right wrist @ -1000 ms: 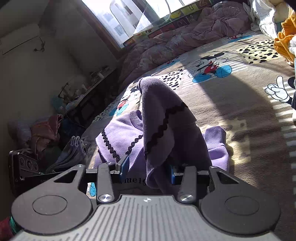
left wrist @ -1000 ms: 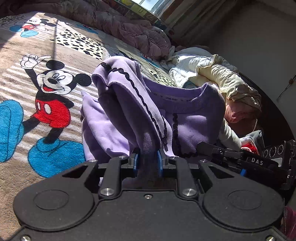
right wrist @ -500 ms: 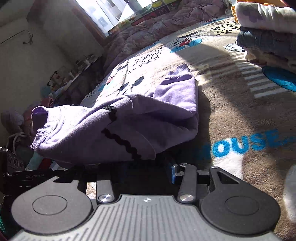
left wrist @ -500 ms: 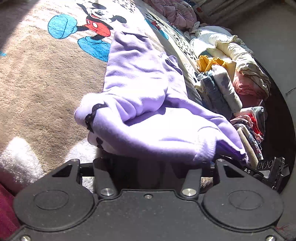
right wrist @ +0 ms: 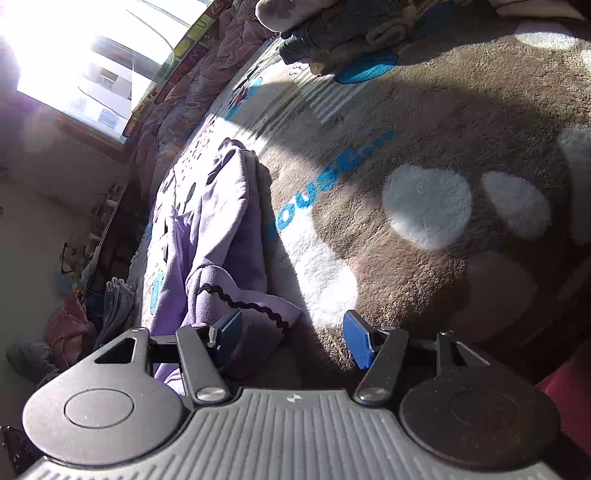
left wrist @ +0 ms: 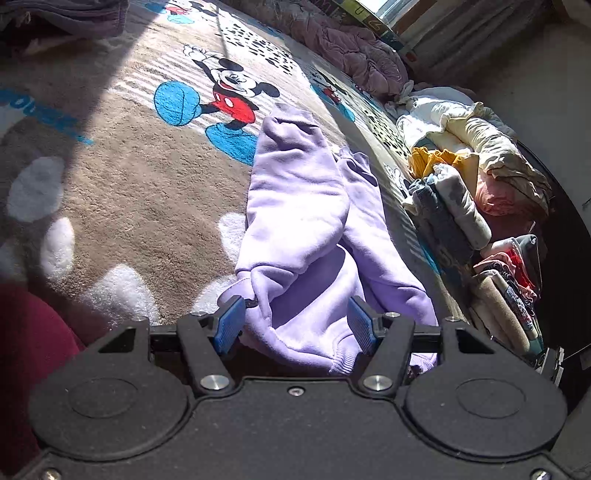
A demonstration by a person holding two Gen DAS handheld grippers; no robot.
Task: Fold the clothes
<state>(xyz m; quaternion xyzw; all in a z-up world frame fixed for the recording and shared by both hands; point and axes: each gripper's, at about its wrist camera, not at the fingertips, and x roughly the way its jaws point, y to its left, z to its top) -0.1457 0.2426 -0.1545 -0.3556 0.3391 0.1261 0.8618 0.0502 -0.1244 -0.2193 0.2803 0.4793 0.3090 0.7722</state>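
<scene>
— Both claws? 
— Left claw (left wrist: 297,325) gapes wide around the hem of one purple sweater (left wrist: 306,229); right claw (right wrist: 291,338) is wide too, gripping nothing. 
— Sweater's where? 
— Flat on the Mickey blanket (left wrist: 122,192), beside one clothes pile (left wrist: 461,199).

Near hem of folded lilac fleece sweatshirt (left wrist: 306,236) hidden behind black body of left gripper (left wrist: 295,325), between spread blue pads. Stack of folded clothes (right wrist: 343,26) far ahead of right gripper (right wrist: 291,336), cut by top edge. Dark-red fabric (left wrist: 29,350) left of left gripper cut off, unidentifiable.
</scene>
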